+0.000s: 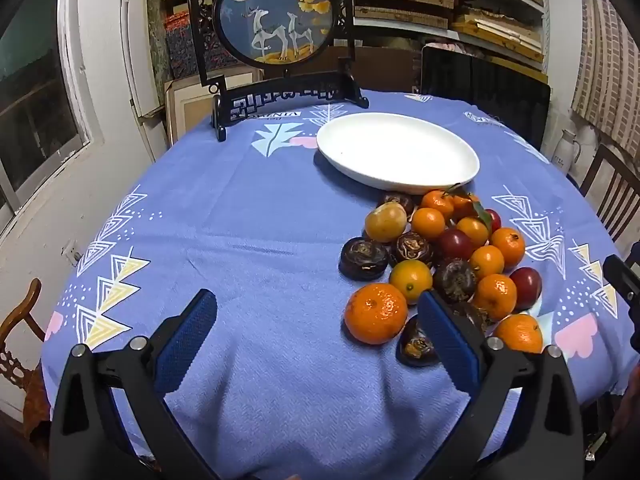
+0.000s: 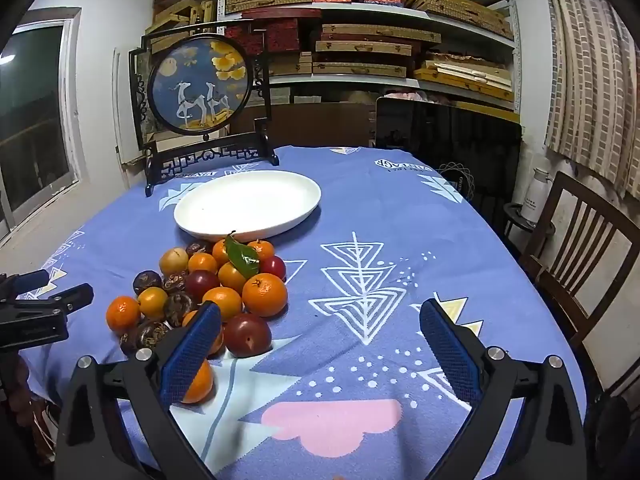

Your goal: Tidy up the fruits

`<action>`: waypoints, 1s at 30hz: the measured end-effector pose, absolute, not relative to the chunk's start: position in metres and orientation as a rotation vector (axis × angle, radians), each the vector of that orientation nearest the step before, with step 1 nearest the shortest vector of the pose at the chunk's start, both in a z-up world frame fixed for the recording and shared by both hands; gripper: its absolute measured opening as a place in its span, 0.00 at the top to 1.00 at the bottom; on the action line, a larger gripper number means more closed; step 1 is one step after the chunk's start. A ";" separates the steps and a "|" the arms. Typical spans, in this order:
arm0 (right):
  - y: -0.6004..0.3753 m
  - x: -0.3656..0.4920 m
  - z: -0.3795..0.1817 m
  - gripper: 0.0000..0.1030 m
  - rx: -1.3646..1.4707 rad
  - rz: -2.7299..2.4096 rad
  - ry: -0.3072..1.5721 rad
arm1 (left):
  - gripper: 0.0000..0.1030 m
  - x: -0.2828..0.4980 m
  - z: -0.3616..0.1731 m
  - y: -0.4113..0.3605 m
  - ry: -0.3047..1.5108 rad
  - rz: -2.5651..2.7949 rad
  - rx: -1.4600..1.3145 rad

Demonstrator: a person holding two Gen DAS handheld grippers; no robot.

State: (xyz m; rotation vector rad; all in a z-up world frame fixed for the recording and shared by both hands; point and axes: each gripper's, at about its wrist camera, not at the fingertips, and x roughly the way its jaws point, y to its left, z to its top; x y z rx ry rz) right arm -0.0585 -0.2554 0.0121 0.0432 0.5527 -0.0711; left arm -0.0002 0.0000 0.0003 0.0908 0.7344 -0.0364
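A pile of fruit [image 1: 440, 256] lies on the blue tablecloth: orange mandarins, red plums and dark brown wrinkled fruits. It also shows in the right wrist view [image 2: 208, 292]. An empty white oval plate [image 1: 396, 152] stands just behind the pile; it also shows in the right wrist view [image 2: 248, 204]. My left gripper [image 1: 316, 304] is open and empty, left of the pile, its right finger beside a large mandarin [image 1: 376, 314]. My right gripper [image 2: 320, 316] is open and empty, right of the pile, its left finger over a mandarin [image 2: 199, 384].
A black framed round deer screen [image 1: 276, 16] stands at the table's back. Wooden chairs [image 2: 580, 264] stand at the right side, another at the left [image 1: 20, 320]. Shelves of boxes [image 2: 360, 40] line the back wall. The table edge is close in front.
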 end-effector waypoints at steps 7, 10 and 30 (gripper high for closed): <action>-0.251 -0.057 0.009 0.03 0.079 -0.070 0.572 | 0.04 0.004 0.011 -0.001 0.733 -0.038 0.084; -0.255 -0.059 0.013 0.03 0.065 -0.069 0.561 | 0.04 -0.001 0.013 0.000 0.719 -0.043 0.077; -0.244 -0.061 0.011 0.03 0.042 -0.021 0.571 | 0.04 -0.005 0.002 0.005 0.728 -0.057 0.079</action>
